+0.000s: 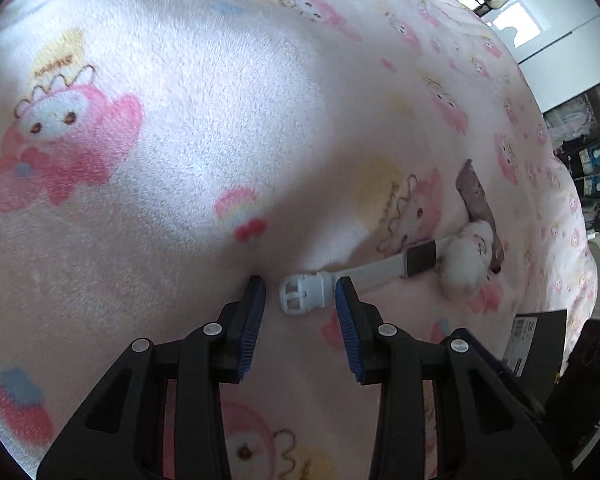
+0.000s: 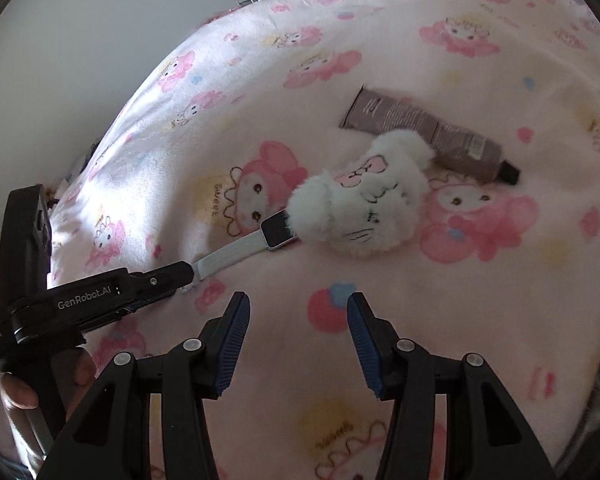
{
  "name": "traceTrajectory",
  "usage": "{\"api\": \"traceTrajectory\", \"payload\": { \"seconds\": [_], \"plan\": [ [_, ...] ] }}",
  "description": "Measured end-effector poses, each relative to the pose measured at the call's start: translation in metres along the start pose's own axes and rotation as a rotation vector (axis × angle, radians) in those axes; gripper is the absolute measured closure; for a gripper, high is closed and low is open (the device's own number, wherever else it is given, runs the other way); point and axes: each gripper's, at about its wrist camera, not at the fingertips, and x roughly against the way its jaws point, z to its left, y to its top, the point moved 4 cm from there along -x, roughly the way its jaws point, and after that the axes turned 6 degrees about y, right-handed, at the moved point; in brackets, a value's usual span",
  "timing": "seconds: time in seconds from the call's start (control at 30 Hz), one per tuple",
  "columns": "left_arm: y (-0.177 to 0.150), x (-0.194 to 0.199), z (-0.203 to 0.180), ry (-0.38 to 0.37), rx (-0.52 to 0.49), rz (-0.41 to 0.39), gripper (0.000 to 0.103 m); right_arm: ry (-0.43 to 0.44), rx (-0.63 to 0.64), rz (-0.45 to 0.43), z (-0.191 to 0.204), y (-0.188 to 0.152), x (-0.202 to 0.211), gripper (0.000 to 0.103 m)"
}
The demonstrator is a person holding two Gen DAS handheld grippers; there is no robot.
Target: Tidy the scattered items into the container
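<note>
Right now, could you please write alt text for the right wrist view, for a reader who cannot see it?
The open right hand-held gripper hovers over a pink cartoon-print blanket, holding nothing. Ahead lie a white plush toy, a brown tube behind it, and a white-strapped smartwatch. The left hand-held gripper reaches the watch strap's end.

Bed, covered by a fleece blanket (image 2: pixel 440 280), pale pink, printed with pink cartoon characters, rainbows and yellow patches. Lying directly on it:
- smartwatch (image 2: pixel 278 230), dark rectangular face, white strap stretched out flat, white buckle (image 1: pixel 300 294) at the free end
- white fluffy plush item (image 2: pixel 364 196) with pink and black drawn markings, touching the watch face
- brown-grey tube (image 2: pixel 428 136), black cap, lying flat just behind the plush item
</note>
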Motion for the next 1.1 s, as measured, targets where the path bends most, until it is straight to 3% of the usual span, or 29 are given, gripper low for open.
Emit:
{"api": "traceTrajectory", "payload": {
  "seconds": [0.13,0.2,0.27,0.33,0.53,0.63,0.77,1.1],
  "plan": [
    [0.004,-0.007,-0.004,-0.019,0.023,0.027,0.073,0.006,-0.045,-0.010,-0.006,-0.002,-0.005,0.055],
    [0.002,-0.006,-0.010,-0.050,0.018,0.038,0.092,0.004,-0.039,-0.005,-0.004,-0.004,-0.004,0.055],
    [-0.004,-0.005,-0.015,-0.120,0.039,0.074,0.094,0.010,-0.037,-0.004,-0.001,-0.007,0.000,0.055],
    [-0.011,0.001,-0.024,-0.108,0.010,0.064,0.095,0.009,-0.033,-0.009,0.000,-0.009,0.006,0.055],
    [-0.041,0.023,-0.052,-0.181,-0.046,0.088,0.095,-0.012,-0.059,-0.033,-0.005,-0.018,0.031,0.055],
    [-0.045,0.033,-0.054,-0.169,-0.065,0.076,0.095,-0.008,-0.070,-0.040,-0.008,-0.022,0.041,0.055],
    [-0.057,0.039,-0.053,-0.200,-0.060,0.118,0.095,0.028,-0.086,-0.041,-0.011,-0.026,0.054,0.055],
    [-0.127,0.038,-0.111,-0.219,-0.172,0.200,0.095,-0.023,-0.070,-0.022,-0.027,-0.077,0.109,0.056]
  ]
}}
